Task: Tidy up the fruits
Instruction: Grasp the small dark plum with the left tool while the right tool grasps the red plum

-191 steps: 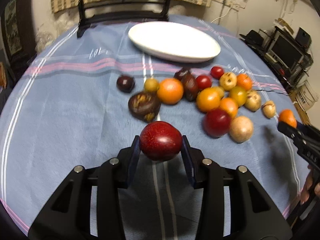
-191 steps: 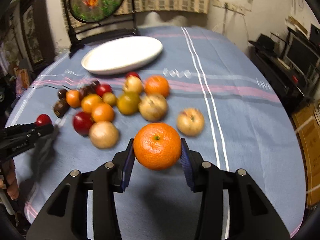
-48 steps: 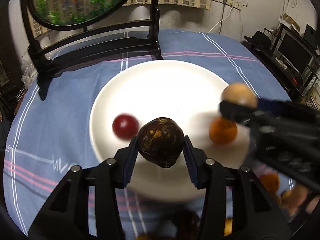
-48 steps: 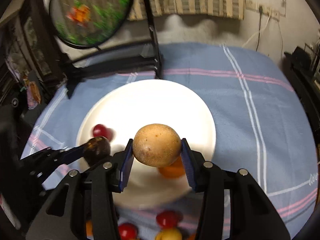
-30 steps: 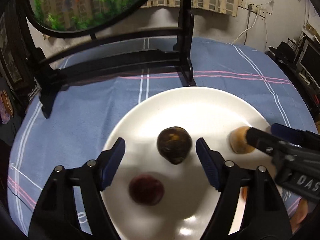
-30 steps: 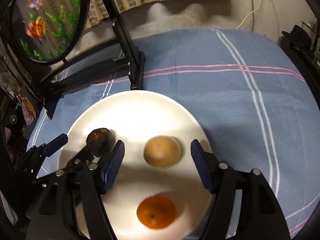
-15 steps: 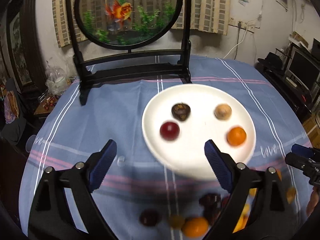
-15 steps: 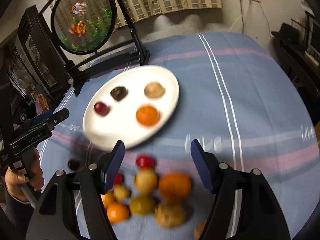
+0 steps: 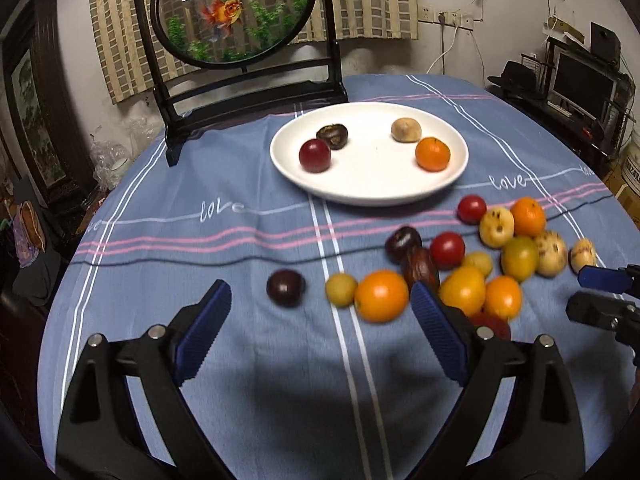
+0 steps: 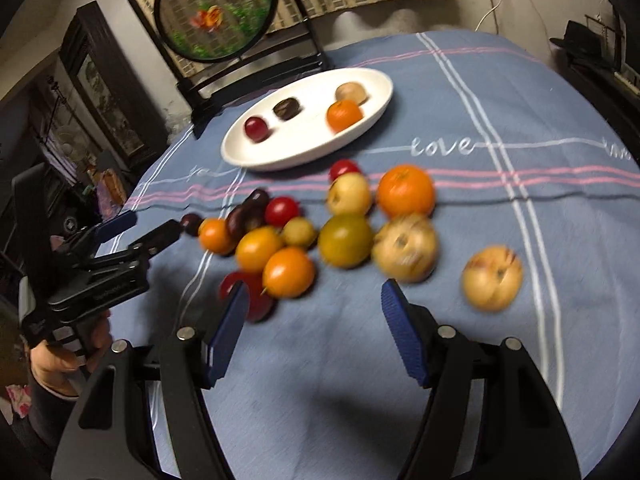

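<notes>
A white plate (image 9: 372, 184) at the back of the blue tablecloth holds a red plum (image 9: 315, 155), a dark mottled fruit (image 9: 332, 136), a tan fruit (image 9: 405, 129) and an orange (image 9: 432, 154). Nearer lies a loose pile of several fruits (image 9: 464, 264), with a dark plum (image 9: 285, 287) at its left end. My left gripper (image 9: 318, 292) hovers over that left end, its jaws opening with nothing between them. My right gripper (image 10: 314, 290) stands open and empty over the pile's near side, beside an orange fruit (image 10: 288, 272) and a blotchy tan fruit (image 10: 405, 247).
A round goldfish screen on a black stand (image 9: 236, 12) rises behind the plate. A lone tan fruit (image 10: 492, 276) lies right of the pile. Dark furniture (image 9: 580, 84) stands off the table's right side. A hand (image 10: 60, 356) holds the left gripper (image 10: 140, 236).
Both grippers let go of their fruits on the plate and drew back toward the loose pile. The left jaws now stand wider.
</notes>
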